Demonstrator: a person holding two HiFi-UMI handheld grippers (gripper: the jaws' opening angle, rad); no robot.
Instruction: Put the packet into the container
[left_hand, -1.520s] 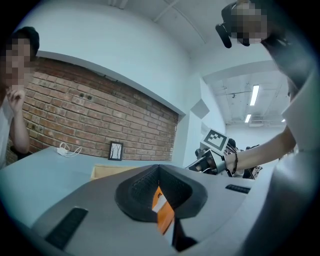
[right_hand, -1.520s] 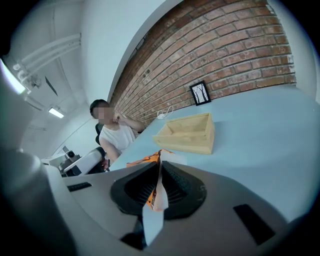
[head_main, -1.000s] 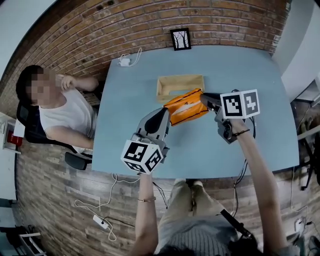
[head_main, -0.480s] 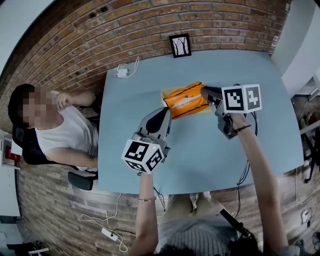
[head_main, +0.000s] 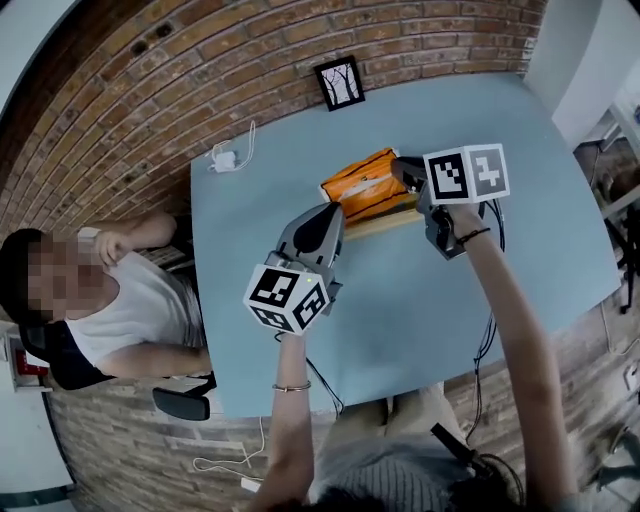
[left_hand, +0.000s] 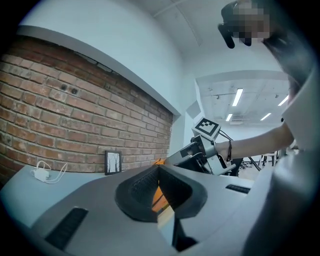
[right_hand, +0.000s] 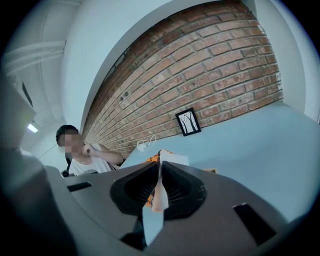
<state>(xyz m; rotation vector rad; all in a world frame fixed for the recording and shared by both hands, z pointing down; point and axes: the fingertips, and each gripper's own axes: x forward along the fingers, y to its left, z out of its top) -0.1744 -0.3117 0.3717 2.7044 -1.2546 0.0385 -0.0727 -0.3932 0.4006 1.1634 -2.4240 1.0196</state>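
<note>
head view: right tool (head_main: 402, 172) clamps one edge of the orange packet (head_main: 362, 186), which sits over the wooden container (head_main: 392, 218) on the blue desk (head_main: 525, 235), covering most of it; left tool (head_main: 330, 212) hovers just beside.
left gripper view: jaws together, nothing gripped.
right gripper view: jaws pinch the packet's pale seam.

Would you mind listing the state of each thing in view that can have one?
right gripper: jaws shut on the packet's sealed edge.
left gripper: jaws shut, empty.
packet: held up, tilted over the container.
container: open-topped, largely hidden under the packet.
picture frame: upright against the brick wall.
charger: lying on the table, cable loose.
</note>
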